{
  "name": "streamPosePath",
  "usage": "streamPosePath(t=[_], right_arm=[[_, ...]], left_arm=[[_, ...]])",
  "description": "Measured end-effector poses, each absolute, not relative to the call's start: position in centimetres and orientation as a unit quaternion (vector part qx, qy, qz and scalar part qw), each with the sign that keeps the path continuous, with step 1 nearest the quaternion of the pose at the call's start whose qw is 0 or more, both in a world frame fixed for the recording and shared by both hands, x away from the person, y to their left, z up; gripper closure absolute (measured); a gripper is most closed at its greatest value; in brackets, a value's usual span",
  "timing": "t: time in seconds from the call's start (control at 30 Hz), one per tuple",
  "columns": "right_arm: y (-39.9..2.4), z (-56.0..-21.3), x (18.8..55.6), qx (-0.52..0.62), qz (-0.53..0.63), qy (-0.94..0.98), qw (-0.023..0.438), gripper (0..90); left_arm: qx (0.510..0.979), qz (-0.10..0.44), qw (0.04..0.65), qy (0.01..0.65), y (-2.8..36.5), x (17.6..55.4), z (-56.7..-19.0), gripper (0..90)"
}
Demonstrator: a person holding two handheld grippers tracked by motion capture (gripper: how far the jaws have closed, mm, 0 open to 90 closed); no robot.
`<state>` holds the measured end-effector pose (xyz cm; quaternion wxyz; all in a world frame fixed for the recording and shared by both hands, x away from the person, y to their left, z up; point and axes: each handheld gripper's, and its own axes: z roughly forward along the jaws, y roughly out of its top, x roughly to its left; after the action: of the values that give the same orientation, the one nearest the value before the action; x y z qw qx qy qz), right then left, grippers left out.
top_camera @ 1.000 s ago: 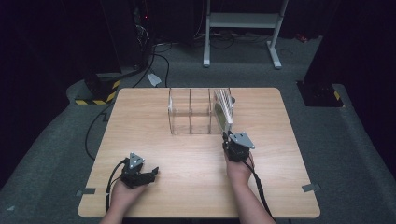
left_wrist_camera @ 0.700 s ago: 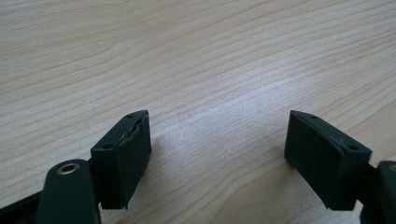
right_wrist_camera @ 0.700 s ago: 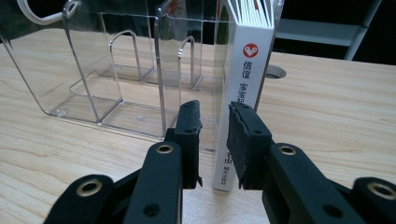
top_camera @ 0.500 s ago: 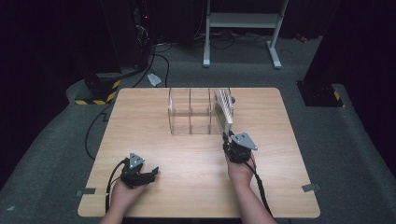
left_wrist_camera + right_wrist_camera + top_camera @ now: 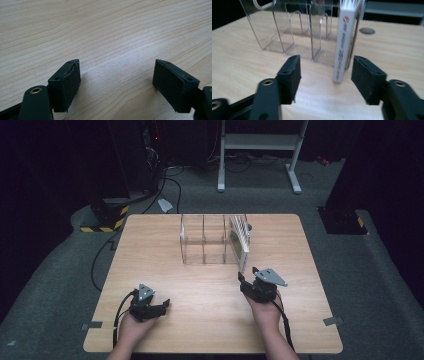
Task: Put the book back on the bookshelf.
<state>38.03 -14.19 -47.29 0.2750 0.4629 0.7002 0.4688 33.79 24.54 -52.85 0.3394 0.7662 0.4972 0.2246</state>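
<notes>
A clear acrylic divider rack (image 5: pixel 210 240) stands upright on the far middle of the wooden table (image 5: pixel 150 250). A white book (image 5: pixel 343 42) stands upright in the rack's rightmost compartment, with its spine facing the person and its lower end sticking out past the front of the rack. The right gripper (image 5: pixel 246 281) is near the front of the book, not touching it; its jaws are wide apart and hold nothing. The left gripper (image 5: pixel 162 306) rests low at the near left of the table, well apart from the rack, its jaws wide apart over bare wood and holding nothing.
</notes>
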Motion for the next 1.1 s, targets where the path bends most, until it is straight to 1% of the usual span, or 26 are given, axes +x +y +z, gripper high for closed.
streamPosePath(t=[0.1, 0.23, 0.37, 0.53, 0.57, 0.6, 0.63, 0.67, 0.77, 0.83, 1.1], right_arm=[[-15.6, -47.6, 37.2, 0.459, 0.463, 0.709, 0.268, 29.9], [-18.2, -48.6, 35.9, 0.477, 0.437, 0.716, 0.261, 23.6], [-21.5, -50.2, 34.7, 0.501, 0.4, 0.721, 0.262, 21.3], [-24.9, -52.0, 34.0, 0.534, 0.337, 0.729, 0.265, 20.6], [-25.2, -52.2, 34.0, 0.539, 0.329, 0.73, 0.26, 21.2], [-25.6, -52.2, 34.1, 0.547, 0.321, 0.732, 0.248, 19.9], [-25.6, -52.2, 34.1, 0.547, 0.321, 0.732, 0.248, 19.9], [-25.7, -52.4, 34.4, 0.551, 0.308, 0.739, 0.236, 18.0], [-25.2, -52.4, 34.7, 0.541, 0.308, 0.746, 0.234, 17.4], [-24.7, -52.4, 34.8, 0.539, 0.309, 0.749, 0.23, 15.5], [-24.0, -52.4, 35.1, 0.547, 0.306, 0.743, 0.236, 15.9]], left_arm=[[0.766, 0.224, 0.34, 0.498, 24.5, 33.8, -52.9, 22.0], [0.766, 0.224, 0.34, 0.497, 24.5, 33.8, -52.9, 21.9], [0.769, 0.224, 0.338, 0.494, 24.5, 33.8, -52.8, 21.4], [0.767, 0.225, 0.34, 0.495, 24.5, 33.8, -52.9, 21.3], [0.768, 0.224, 0.34, 0.495, 24.5, 33.8, -52.9, 21.1], [0.769, 0.223, 0.339, 0.493, 24.5, 33.8, -52.9, 20.9], [0.769, 0.223, 0.339, 0.493, 24.5, 33.8, -52.9, 20.6], [0.769, 0.223, 0.34, 0.494, 24.5, 33.8, -52.9, 20.5], [0.769, 0.223, 0.34, 0.493, 24.4, 33.8, -52.9, 20.3], [0.769, 0.223, 0.341, 0.492, 24.4, 33.8, -52.9, 20.2], [0.77, 0.222, 0.341, 0.491, 24.3, 33.8, -52.9, 20.2]])
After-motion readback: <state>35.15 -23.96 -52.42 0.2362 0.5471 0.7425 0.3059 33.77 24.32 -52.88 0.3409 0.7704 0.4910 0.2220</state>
